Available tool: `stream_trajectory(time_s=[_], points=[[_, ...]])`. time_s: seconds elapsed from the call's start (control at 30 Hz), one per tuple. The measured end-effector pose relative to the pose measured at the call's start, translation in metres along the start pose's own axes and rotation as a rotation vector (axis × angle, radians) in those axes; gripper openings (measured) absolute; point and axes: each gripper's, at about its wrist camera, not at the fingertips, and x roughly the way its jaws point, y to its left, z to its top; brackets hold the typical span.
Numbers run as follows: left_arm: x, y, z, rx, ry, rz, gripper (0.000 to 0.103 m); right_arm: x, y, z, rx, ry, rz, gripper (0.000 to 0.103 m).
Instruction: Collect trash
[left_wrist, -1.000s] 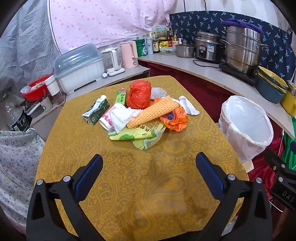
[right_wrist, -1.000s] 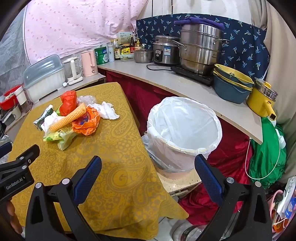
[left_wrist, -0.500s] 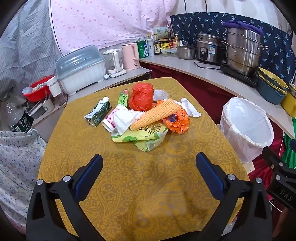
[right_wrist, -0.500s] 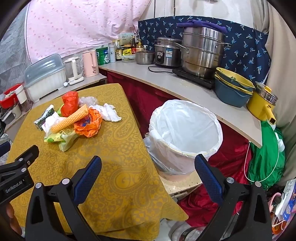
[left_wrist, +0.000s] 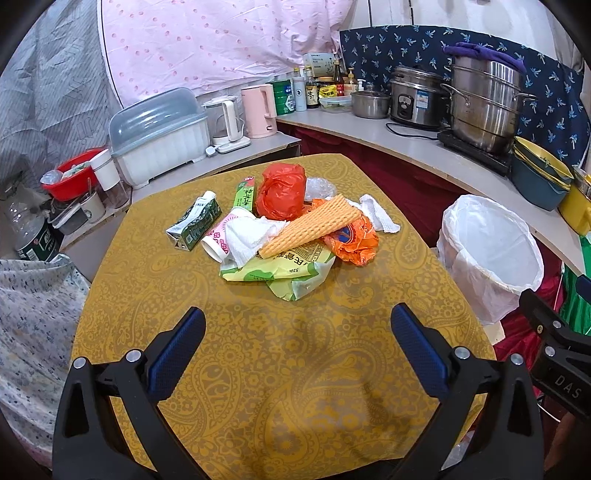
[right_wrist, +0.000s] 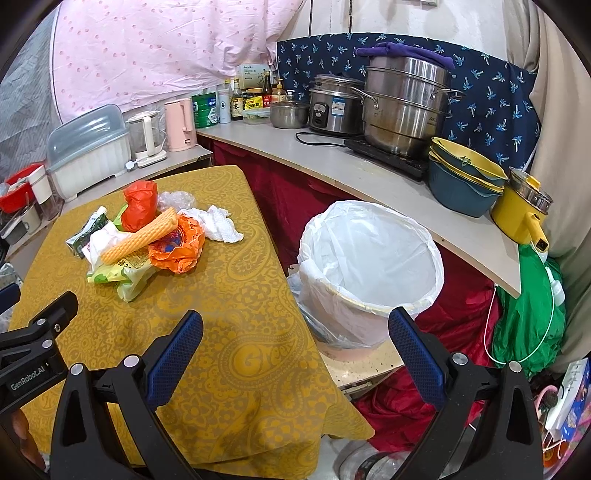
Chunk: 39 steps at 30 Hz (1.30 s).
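Note:
A pile of trash lies mid-table on the yellow cloth (left_wrist: 258, 354): a red plastic bag (left_wrist: 281, 191), an orange foam net sleeve (left_wrist: 312, 230), an orange wrapper (left_wrist: 352, 240), a green-yellow bag (left_wrist: 284, 271), white tissues (left_wrist: 249, 236), a crushed green carton (left_wrist: 194, 227). The pile also shows in the right wrist view (right_wrist: 147, 236). A white-lined bin (right_wrist: 369, 273) stands right of the table. My left gripper (left_wrist: 297, 338) is open and empty, short of the pile. My right gripper (right_wrist: 295, 341) is open and empty, over the table's right edge near the bin.
A counter (right_wrist: 369, 177) behind the bin holds steel pots (right_wrist: 402, 107), bowls (right_wrist: 465, 184) and a yellow pot (right_wrist: 524, 206). A side shelf holds a dish box (left_wrist: 159, 136) and kettles (left_wrist: 258, 110). A green bag (right_wrist: 528, 317) hangs at right.
Both grippers have drifted slightly nearer the table and bin; the pile sits a little lower in view. Nothing was grasped.

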Motion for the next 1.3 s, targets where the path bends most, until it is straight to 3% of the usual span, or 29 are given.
stream_trajectory(time_s=[1.3], points=[[0.001, 0.006, -0.001, -0.006, 0.002, -0.009, 0.096, -0.002, 0.011, 0.005, -0.012, 0.000, -0.010, 0.096]])
